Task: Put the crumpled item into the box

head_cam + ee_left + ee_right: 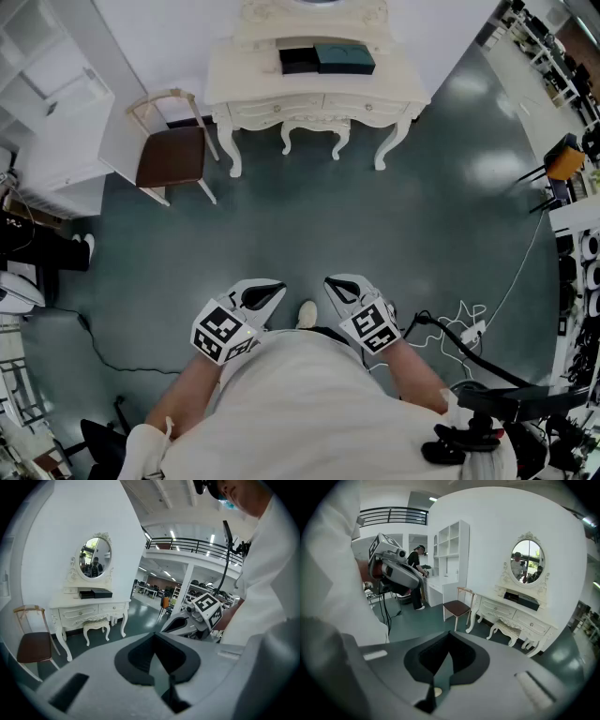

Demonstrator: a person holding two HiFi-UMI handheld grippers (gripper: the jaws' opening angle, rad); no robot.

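At the far left a brown-seated chair (173,155) stands just beside the white table (253,84), which sits against the far wall, well apart from the person.

The left tool (272,292) is held near the body and angled down at the bare floor (375,225). Its jaws are closed together with nothing between them.

On the far table top lie a black box (298,60) and, touching it on the right, a teal box (345,58). From here I cannot tell whether the teal one is a second box or a lid. The crumpled item shows in no view, neither on the table, on the floor nor in either tool.

The right tool (336,287) mirrors the left one, near the body and pointing down. Its jaws are fully closed and empty. Further right, loose cables (459,330) trail across the floor.

The step in hand looks like the approach, with no picking begun. To do it well, the person should walk straight to the table across the bare middle of the floor, keeping left of the cables and right of the chair. Both tools should come up level on the way, so their cameras sweep the table top and find the crumpled item. One tool should open only once the item is found, and the other should stay free to steady the box.
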